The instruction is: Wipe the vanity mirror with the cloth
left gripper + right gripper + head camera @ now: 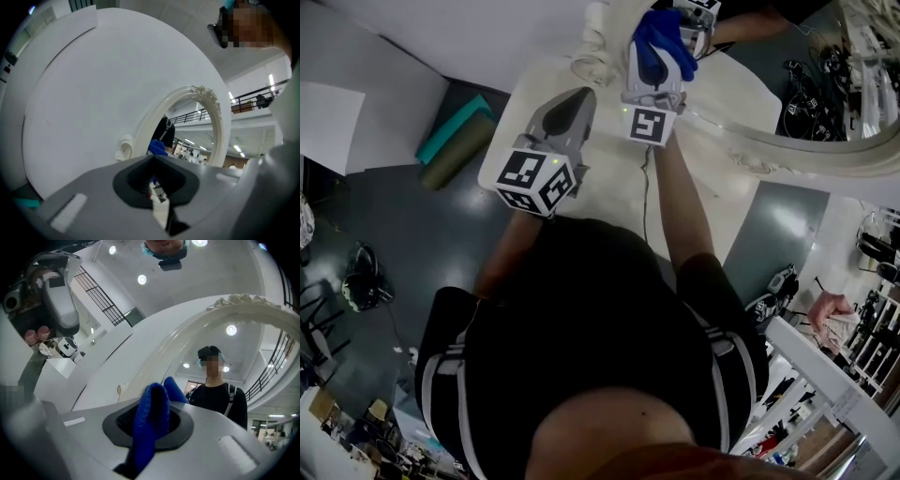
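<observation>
Two grippers are showing over the white table (605, 183), and only one is carrying anything. The mirror (787, 155) is standing at one o'clock from the person. Its cream frame is sweeping across the far edge of the table, and the glass is facing back toward the grippers.

We are finding the right gripper (152, 427) raised at twelve o'clock and pointing into the lower left part of the glass. We are judging that it is being held there to present the cloth (659, 49) flat-on for a wiping stroke. Its jaws are clamped on the blue cloth, which is bunching up between them and standing proud of the tips. In the right gripper view a second blue lobe is sitting just beside the cloth, and we are reading it as the cloth's reflection. That puts the cloth very near the glass. We are unable to confirm contact from any view.

The left gripper (578, 101) is hanging at eleven o'clock, lower and nearer the body, well apart from the cloth. We are taking this as a parked position, out of the wiping path. Its jaws are meeting along a thin seam with nothing between them.
</observation>
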Motion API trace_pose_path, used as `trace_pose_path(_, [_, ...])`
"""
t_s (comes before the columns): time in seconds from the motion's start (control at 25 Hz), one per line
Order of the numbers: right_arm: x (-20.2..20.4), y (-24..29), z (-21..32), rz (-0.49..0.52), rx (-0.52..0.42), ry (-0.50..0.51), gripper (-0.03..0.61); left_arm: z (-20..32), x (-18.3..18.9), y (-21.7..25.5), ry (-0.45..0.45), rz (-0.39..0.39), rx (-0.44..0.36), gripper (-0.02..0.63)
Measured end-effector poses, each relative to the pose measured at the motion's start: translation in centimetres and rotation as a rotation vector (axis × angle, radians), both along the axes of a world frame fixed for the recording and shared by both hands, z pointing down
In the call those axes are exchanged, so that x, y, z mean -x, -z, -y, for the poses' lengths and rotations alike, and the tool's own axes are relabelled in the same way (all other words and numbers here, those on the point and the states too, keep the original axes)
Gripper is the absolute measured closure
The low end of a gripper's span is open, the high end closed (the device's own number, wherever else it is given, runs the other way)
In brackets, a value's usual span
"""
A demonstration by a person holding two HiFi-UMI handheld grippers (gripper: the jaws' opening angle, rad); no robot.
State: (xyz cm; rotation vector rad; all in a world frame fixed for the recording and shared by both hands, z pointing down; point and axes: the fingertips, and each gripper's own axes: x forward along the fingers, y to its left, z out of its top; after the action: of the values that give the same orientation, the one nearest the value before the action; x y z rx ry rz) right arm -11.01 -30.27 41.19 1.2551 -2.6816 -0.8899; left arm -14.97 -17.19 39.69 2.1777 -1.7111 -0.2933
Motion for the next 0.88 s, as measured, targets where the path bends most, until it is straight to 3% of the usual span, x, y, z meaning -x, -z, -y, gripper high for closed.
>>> trace_pose_path(0.32, [0.0, -1.1, -0.7, 0.021, 0.037, 0.071, 0.537, -1.5, -0.2, 0.1, 0.007, 0.01, -0.002, 0.604])
trace_pose_path(0.44, [-1.3, 1.1, -2.5, 0.107, 0.016, 0.126, 0.537, -1.7, -1.0, 0.4, -0.004, 0.014, -0.01, 0.604])
trace_pose_path(0.56, [-4.6, 3.9, -4.1, 0.298, 0.072, 0.131, 0.535, -1.3, -2.2, 0.8, -0.022, 0.017, -0.016, 0.604])
trace_pose_path(0.68, [-9.3, 5.6, -5.4, 0.455, 0.097, 0.074, 0.535, -0.6, -4.0, 1.2, -0.079, 0.029, -0.025, 0.604])
trace_pose_path(0.88, [-19.0, 5.0, -6.7, 0.579, 0.106, -0.088, 0.535, 0.0, -6.7, 1.5, -0.138, 0.045, -0.026, 0.604])
